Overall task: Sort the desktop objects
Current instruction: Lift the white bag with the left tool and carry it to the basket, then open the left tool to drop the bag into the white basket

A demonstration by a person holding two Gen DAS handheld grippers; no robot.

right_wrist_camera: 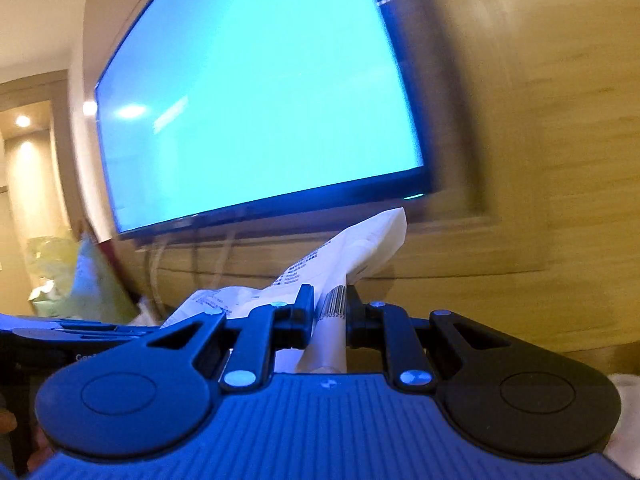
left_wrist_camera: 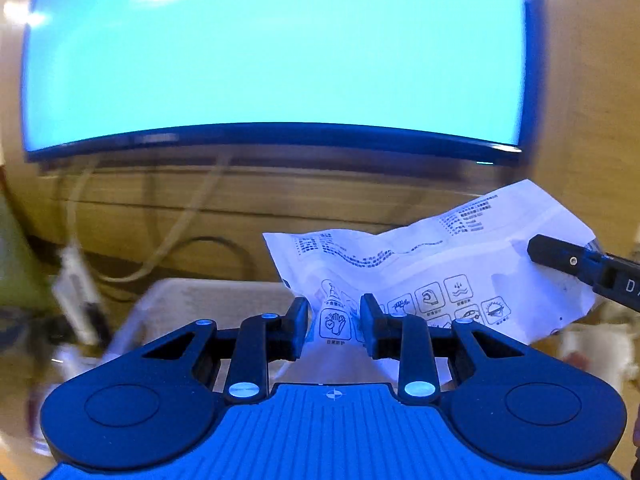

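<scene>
Both grippers are pinching the white packet (left_wrist_camera: 432, 276), held in the air before the screen (left_wrist_camera: 276, 48): left gripper (left_wrist_camera: 334, 322) and right gripper (right_wrist_camera: 329, 312) closed on it; the basket (left_wrist_camera: 208, 304) below looks like the next drop spot.

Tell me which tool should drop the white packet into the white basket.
Left, probably. The left tool pinches the white packet directly above the white basket. The right tool grips the packet's far end, beside the basket.
</scene>
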